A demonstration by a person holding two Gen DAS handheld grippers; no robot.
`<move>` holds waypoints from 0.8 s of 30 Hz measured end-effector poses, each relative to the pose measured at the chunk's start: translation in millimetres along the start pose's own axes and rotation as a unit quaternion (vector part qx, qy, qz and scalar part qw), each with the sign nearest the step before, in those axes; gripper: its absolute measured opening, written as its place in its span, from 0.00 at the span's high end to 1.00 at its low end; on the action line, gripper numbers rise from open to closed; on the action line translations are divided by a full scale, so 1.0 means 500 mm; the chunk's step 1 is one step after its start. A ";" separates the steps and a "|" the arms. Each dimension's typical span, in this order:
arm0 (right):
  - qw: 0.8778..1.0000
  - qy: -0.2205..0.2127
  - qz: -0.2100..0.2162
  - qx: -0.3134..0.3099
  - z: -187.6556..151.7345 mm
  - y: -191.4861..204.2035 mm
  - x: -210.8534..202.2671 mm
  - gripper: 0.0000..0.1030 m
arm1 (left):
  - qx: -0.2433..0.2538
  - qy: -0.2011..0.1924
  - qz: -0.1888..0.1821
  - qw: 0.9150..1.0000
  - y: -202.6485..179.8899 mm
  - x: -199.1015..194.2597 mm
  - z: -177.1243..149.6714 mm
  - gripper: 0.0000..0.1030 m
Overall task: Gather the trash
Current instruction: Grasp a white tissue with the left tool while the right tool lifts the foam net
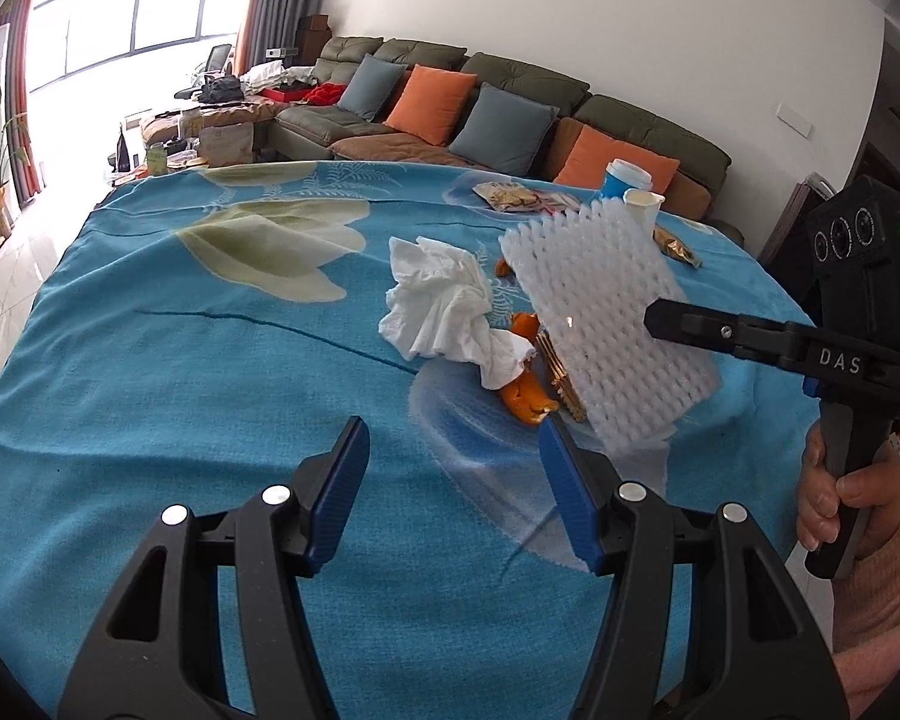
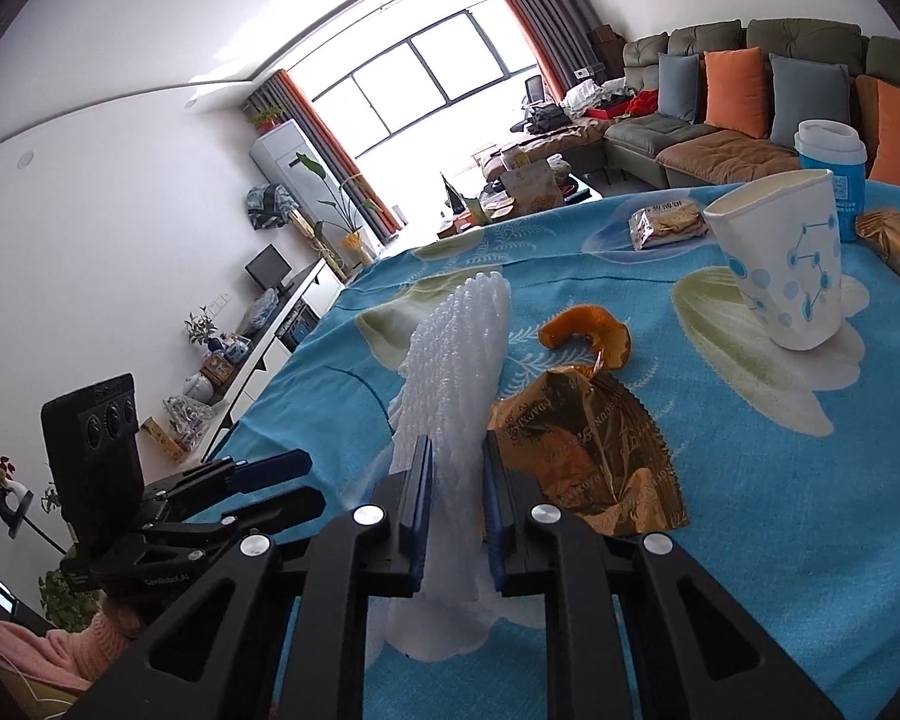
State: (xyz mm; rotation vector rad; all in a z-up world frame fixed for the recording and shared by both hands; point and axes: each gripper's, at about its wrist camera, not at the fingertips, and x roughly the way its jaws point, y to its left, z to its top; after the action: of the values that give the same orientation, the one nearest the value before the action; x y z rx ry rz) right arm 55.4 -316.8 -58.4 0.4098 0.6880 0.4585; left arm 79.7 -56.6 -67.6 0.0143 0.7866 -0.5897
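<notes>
Right now the right gripper (image 2: 457,510) is clamped on the white foam net (image 2: 456,360), lifted edge-up off the blue tablecloth (image 2: 750,510), its long axis running straight ahead of the jaws. The left gripper (image 1: 453,495) hangs wide open, holding nothing; the crumpled tissue (image 1: 444,306) lies just ahead of it, nearer than to the right.

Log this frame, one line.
right tongs: shut on foam net, lifted | left tongs: open, empty | tissue, peel: on table
</notes>
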 end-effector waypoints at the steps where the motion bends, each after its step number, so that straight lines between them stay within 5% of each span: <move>1: 1.000 -0.007 0.002 0.001 0.004 -0.001 -0.009 0.87 | 0.003 0.002 -0.003 1.000 -0.005 0.004 0.002 0.43; 12: 0.999 -0.041 0.007 0.020 0.005 -0.037 -0.062 0.87 | 0.014 0.008 0.029 0.999 0.001 0.055 0.070 0.45; 24: 0.999 -0.034 0.018 0.034 0.001 -0.056 -0.049 0.87 | 0.010 0.075 0.052 0.996 0.036 0.183 0.131 0.46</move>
State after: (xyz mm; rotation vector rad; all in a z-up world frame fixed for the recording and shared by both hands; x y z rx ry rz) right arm 46.3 -352.9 -59.5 0.4998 0.6321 0.4551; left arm 182.9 -101.3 -85.7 0.1186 0.9202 -0.5015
